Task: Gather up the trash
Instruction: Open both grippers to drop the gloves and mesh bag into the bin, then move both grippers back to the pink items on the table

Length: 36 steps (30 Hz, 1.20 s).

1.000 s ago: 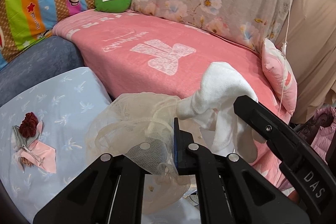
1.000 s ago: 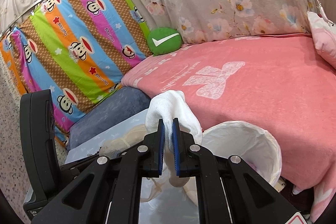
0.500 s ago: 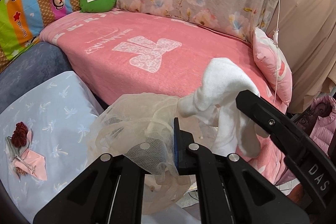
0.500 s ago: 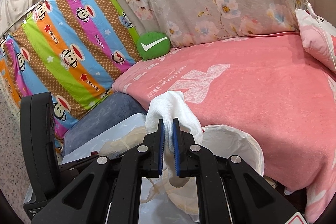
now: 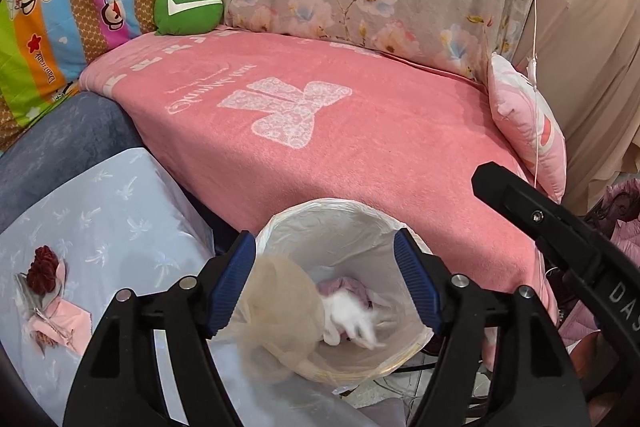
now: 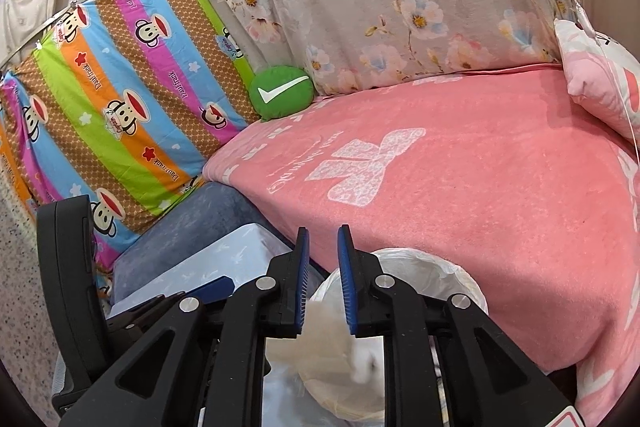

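White cloth (image 5: 349, 315), blurred, lies inside the lined bin (image 5: 408, 343) beside beige netting (image 5: 276, 311); left gripper (image 5: 325, 279) jaws have just been opening, wide and empty above it. Right gripper (image 6: 323, 277) jaws just parted slightly, empty. Only the left view shows pink scraps (image 5: 52, 311) at 9 o'clock

the striped monkey sheet (image 6: 120, 99) reads "daul frank" — a white tick marks the green cushion (image 5: 188, 7) — "das" on the right gripper (image 5: 616, 291).
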{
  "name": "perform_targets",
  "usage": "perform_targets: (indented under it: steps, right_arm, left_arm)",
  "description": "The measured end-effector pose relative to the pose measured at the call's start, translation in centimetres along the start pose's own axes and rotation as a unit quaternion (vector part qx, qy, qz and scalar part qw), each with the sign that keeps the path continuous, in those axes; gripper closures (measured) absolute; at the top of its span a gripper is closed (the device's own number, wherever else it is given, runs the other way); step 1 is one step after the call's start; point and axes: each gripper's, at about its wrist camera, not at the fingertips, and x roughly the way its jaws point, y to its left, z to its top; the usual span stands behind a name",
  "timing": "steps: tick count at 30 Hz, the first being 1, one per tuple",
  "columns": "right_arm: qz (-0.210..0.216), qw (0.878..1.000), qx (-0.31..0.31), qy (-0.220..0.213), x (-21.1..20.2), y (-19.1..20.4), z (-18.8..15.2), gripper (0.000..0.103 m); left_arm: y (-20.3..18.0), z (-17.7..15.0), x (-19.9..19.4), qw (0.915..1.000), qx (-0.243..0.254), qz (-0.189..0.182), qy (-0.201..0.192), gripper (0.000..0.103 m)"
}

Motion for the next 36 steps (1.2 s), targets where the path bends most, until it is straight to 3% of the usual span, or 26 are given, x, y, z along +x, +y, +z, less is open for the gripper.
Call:
perform_targets:
  steps: [9, 21, 36]
  right_arm:
    - [-0.004, 1.000, 0.001, 0.000, -0.1, -0.3, -0.1, 0.081]
    - [-0.001, 1.000, -0.008, 0.006, -0.1, 0.3, -0.5, 0.080]
    - [0.015, 0.998, -0.041, 0.051, 2.1, 4.5, -3.4, 0.080]
  left_arm:
    - [-0.1, 0.5, -0.2, 0.9999, 0.005, -0.012, -0.008, 0.033]
    - [1.2, 0.1, -0.5, 0.9999, -0.014, -0.001, -0.007, 0.033]
    - [6.5, -2.0, -1.8, 0.9975, -0.061, 0.036, -0.007, 0.033]
